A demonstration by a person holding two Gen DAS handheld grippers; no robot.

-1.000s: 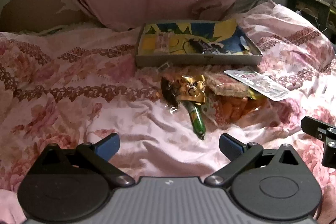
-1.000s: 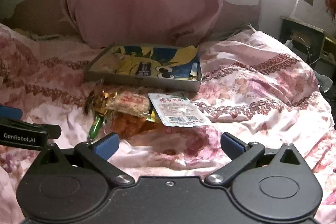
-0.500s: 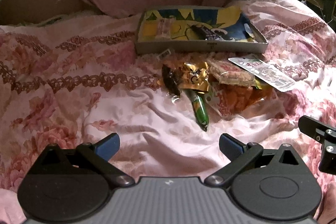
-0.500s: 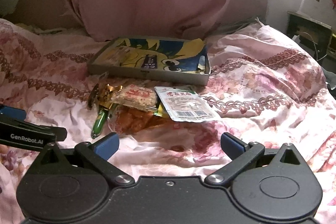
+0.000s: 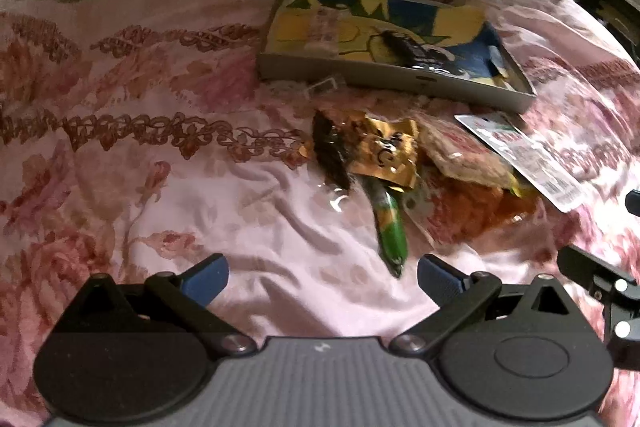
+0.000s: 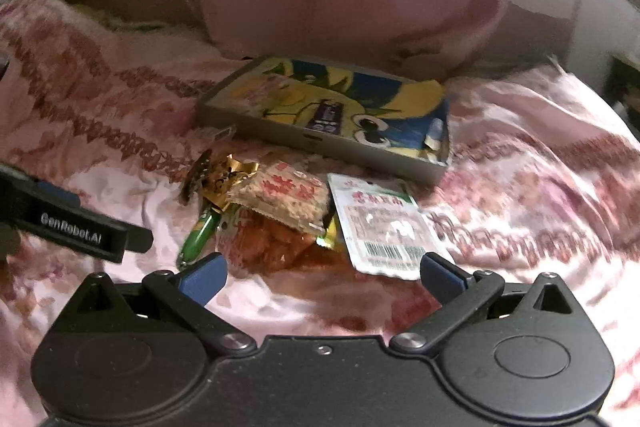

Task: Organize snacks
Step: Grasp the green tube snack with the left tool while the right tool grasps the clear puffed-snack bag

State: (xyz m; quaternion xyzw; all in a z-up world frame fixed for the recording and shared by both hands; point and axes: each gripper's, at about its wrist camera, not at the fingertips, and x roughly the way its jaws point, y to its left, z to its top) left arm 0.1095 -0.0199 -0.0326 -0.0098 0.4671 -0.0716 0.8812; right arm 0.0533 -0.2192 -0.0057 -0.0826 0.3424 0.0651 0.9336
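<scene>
Both claws have moved closer to snack pile (image 6: 288, 215), center frame on bed, w/ tray (image 6: 320, 143) just behind. Left claw (image 5: 322, 277) & right claw (image 6: 322, 273) wide open, empty; pickup looks next.

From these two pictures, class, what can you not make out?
- Orange snack bag: right wrist view, mostly covered by the cracker packet.
- White packet print: blurred, unreadable.
- Right gripper: left wrist view, cut off by the edge.
- Tray contents: small, blurred.
</scene>
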